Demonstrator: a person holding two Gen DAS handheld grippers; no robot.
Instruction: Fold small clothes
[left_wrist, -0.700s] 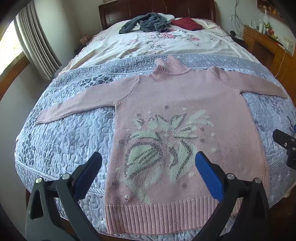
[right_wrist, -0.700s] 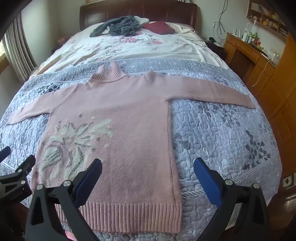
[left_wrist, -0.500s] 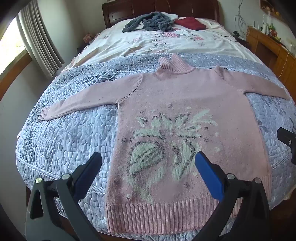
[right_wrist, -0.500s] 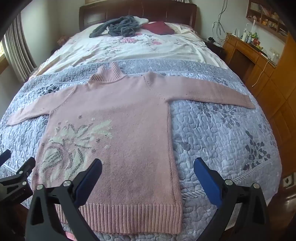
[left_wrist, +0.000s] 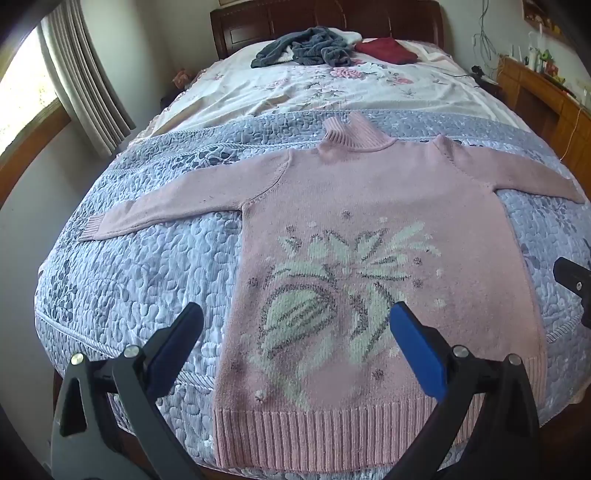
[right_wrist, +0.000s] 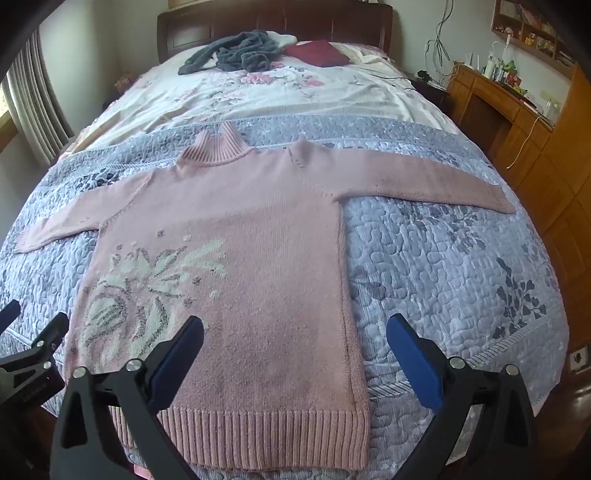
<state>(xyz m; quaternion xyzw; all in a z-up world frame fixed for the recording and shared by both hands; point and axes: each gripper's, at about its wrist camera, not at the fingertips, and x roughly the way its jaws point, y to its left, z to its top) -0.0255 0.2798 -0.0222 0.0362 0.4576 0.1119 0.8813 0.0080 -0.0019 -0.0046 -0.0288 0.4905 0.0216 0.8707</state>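
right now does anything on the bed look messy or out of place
The pink sweater lies flat, sleeves spread, nothing askew. The only untidy spot is near the headboard: a grey garment lies crumpled in a heap beside a dark red item. Both claws are open and empty.

Both wrist cameras look from the foot of the bed (left_wrist: 122, 266) toward the headboard (right_wrist: 280, 22), angled down. The left view sits nearer the window side, centred on the pink sweater (left_wrist: 369, 206); the right view sits nearer the wooden cabinets (right_wrist: 546, 147). Both share the whole sweater, the quilt and the far pillows' clutter.
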